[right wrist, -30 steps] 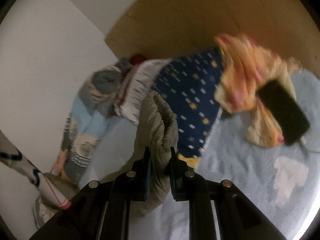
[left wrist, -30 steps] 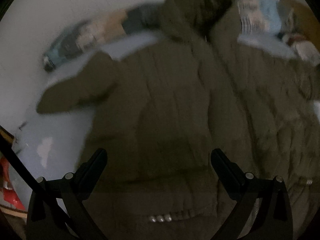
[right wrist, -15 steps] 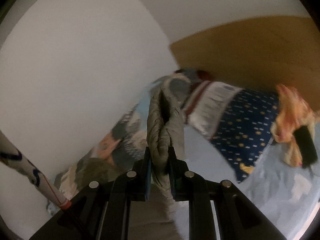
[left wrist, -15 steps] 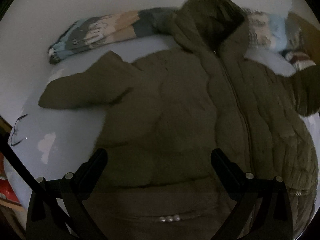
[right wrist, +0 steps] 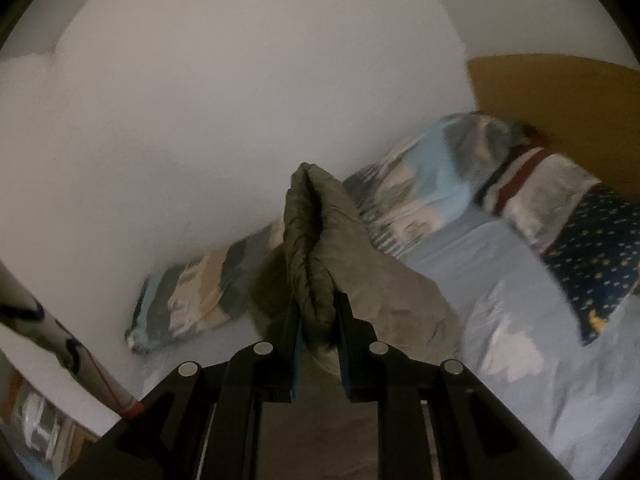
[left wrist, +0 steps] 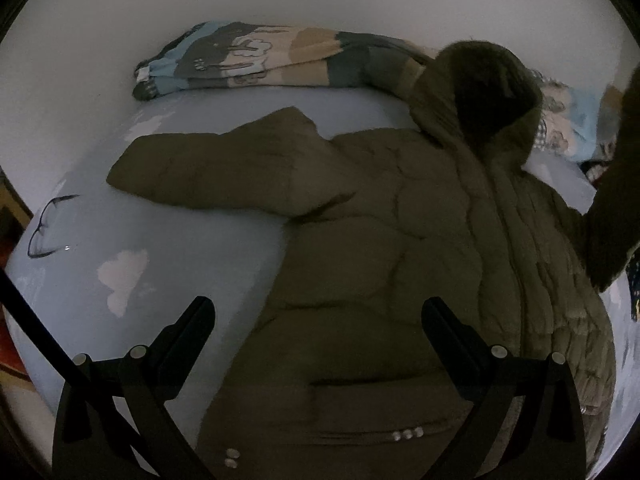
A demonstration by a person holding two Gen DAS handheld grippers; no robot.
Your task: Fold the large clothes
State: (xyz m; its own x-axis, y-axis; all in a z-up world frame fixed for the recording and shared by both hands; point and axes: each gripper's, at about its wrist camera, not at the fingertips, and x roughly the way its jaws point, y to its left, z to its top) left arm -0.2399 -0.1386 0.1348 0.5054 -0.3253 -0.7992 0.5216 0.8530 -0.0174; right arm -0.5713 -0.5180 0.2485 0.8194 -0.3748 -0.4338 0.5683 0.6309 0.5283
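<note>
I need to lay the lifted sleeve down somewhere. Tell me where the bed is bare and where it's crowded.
Bare sheet lies left of the jacket, between its flat sleeve, the glasses and the left gripper. A narrower strip runs between that sleeve and the folded blanket. Crowded: the head end, with hood and pillows.

Right claw (right wrist: pixel 318 312) tight on olive jacket cuff (right wrist: pixel 310 240), possibly sleeve end.

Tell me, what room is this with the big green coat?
Most likely a bedroom. The coat lies spread on a bed with a light blue cloud-print sheet, a patterned blanket runs along the wall, and a starry pillow sits by the headboard.
</note>
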